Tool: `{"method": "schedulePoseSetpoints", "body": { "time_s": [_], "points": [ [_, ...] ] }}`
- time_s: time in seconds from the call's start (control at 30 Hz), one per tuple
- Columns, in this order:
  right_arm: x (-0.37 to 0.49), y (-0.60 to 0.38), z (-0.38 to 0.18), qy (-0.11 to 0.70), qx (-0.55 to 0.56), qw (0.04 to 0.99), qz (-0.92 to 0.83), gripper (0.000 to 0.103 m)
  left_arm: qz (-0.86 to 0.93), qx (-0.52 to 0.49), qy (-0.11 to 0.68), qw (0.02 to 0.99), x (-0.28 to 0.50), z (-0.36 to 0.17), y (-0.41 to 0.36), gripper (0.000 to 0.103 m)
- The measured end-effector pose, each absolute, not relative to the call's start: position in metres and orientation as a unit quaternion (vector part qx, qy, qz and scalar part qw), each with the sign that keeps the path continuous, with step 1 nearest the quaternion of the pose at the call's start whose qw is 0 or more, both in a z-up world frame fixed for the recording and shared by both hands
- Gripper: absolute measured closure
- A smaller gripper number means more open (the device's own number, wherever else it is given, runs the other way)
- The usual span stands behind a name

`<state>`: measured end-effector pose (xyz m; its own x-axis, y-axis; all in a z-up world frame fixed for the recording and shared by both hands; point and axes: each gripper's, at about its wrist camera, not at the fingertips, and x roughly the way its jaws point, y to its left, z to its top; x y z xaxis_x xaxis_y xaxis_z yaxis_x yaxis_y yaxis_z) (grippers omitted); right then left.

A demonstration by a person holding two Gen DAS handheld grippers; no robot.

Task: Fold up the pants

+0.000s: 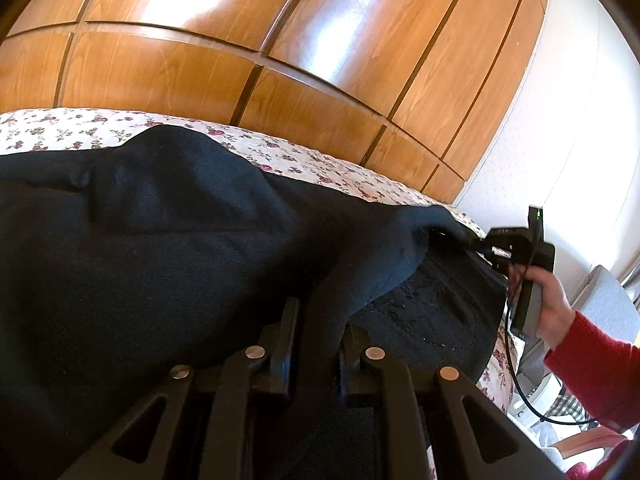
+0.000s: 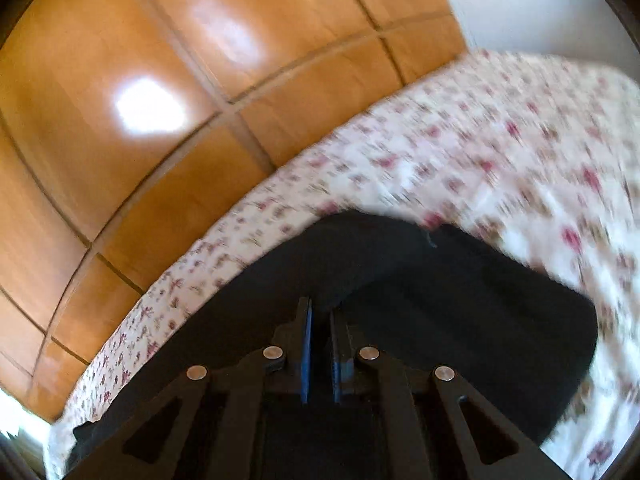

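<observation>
**Both grippers clamped on the dark pants, bed still mostly covered**

Closest to the left wrist camera, the left gripper (image 1: 320,320) has its jaws drawn narrow, with a fold of the dark pants (image 1: 180,240) pinched between them. The fabric rises out of the jaws and spreads into a big humped sheet that fills most of the lower left of that view. Under the lifted flap, just right of the gripper, another layer of the pants lies flat and shows some stitched outline.

Further right in the same view, the right gripper (image 1: 480,242) bites the far corner of the lifted fabric, pulling it taut into a point. A hand (image 1: 552,304) in a red sleeve (image 1: 596,372) holds that tool, and a black cable (image 1: 516,372) hangs from it.

The right wrist camera is blurry. Its own gripper (image 2: 320,312) has the blue pads almost together, and dark cloth sits right at the tips, though the blur makes the exact contact hard to see there.

The pants lie on a bed covered by a floral sheet (image 1: 320,168), white with small reddish flowers. No containers anywhere. Behind the bed stands a glossy wooden wardrobe (image 1: 280,40) with panelled doors, and a white wall (image 1: 560,140) runs off to the right.
</observation>
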<state>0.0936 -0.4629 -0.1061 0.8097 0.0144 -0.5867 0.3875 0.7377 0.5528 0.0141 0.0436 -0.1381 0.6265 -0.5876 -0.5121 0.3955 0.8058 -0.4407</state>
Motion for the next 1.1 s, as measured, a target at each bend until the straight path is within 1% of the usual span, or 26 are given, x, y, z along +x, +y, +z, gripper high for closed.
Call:
{"method": "schedulePoseSetpoints", "body": {
  "time_s": [0.1, 0.2, 0.27, 0.43, 0.5, 0.53, 0.57, 0.63, 0.73, 0.8, 0.93, 1.1],
  "points": [
    [0.088, -0.472, -0.121, 0.285, 0.39, 0.871, -0.094, 0.095, -0.272, -0.139, 0.332, 0.892, 0.014, -0.137, 0.042, 0.087],
    [0.087, -0.475, -0.123, 0.274, 0.407, 0.868, -0.08, 0.089, -0.266, -0.133, 0.331, 0.895, 0.012, -0.137, 0.038, 0.087],
    [0.09, -0.479, -0.125, 0.272, 0.425, 0.86, -0.073, 0.081, -0.265, -0.131, 0.331, 0.896, 0.012, -0.137, 0.037, 0.087],
    [0.099, -0.488, -0.121, 0.279, 0.433, 0.852, -0.091, 0.08, -0.263, -0.129, 0.331, 0.897, 0.011, -0.137, 0.037, 0.086],
    [0.102, -0.491, -0.117, 0.285, 0.421, 0.856, -0.096, 0.082, -0.262, -0.128, 0.331, 0.897, 0.009, -0.137, 0.036, 0.086],
    [0.1, -0.492, -0.115, 0.284, 0.417, 0.858, -0.098, 0.093, -0.262, -0.127, 0.331, 0.898, 0.009, -0.137, 0.036, 0.086],
    [0.097, -0.493, -0.11, 0.277, 0.413, 0.862, -0.096, 0.096, -0.261, -0.125, 0.33, 0.898, 0.008, -0.137, 0.035, 0.086],
    [0.085, -0.496, -0.097, 0.256, 0.402, 0.874, -0.096, 0.096, -0.255, -0.119, 0.329, 0.901, 0.006, -0.136, 0.034, 0.084],
    [0.062, -0.502, -0.079, 0.235, 0.379, 0.889, -0.103, 0.096, -0.249, -0.11, 0.327, 0.905, 0.003, -0.135, 0.031, 0.084],
    [0.05, -0.507, -0.077, 0.237, 0.375, 0.89, -0.105, 0.096, -0.25, -0.107, 0.325, 0.906, 0.001, -0.135, 0.031, 0.084],
    [0.028, -0.515, -0.094, 0.266, 0.378, 0.88, -0.115, 0.096, -0.251, -0.098, 0.326, 0.906, -0.002, -0.133, 0.029, 0.086],
    [0.011, -0.515, -0.124, 0.278, 0.401, 0.864, -0.123, 0.096, -0.248, -0.072, 0.326, 0.909, -0.007, -0.129, 0.024, 0.087]
  ]
}}
